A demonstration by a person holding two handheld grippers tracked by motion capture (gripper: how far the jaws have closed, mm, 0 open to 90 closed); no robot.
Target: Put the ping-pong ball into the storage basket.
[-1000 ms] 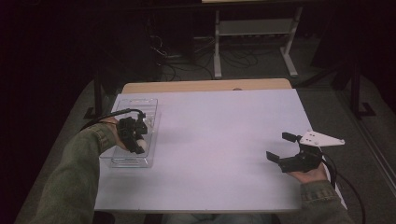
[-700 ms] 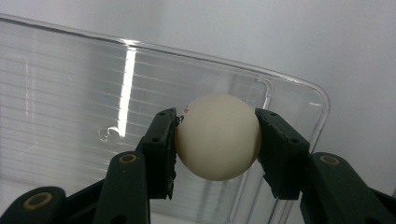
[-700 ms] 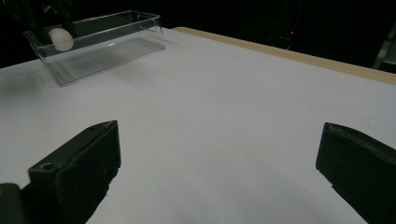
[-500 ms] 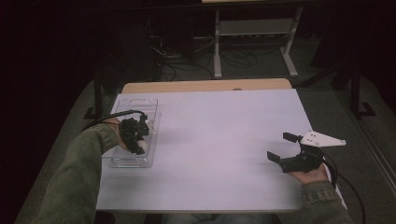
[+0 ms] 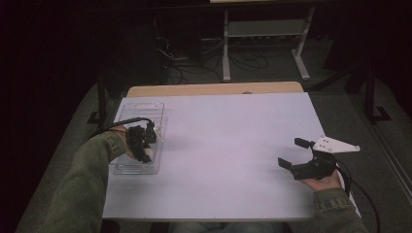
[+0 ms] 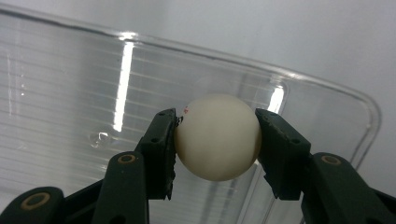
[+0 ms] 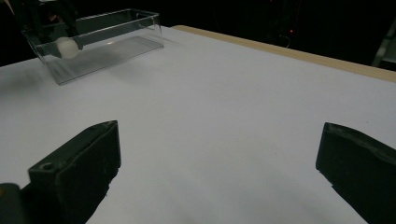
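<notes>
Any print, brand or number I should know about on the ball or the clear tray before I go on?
Ball: a tiny red mark at its upper left edge, beside the left tongs; too small and cut off to read.
Clear tray: no text or label to be seen, only ribs and glare.
White table: no writing to be seen.

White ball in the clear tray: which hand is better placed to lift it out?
Left. The left gripper already has its jaws shut on the white ball over the clear tray. The right gripper hangs open, far across the table.
</notes>
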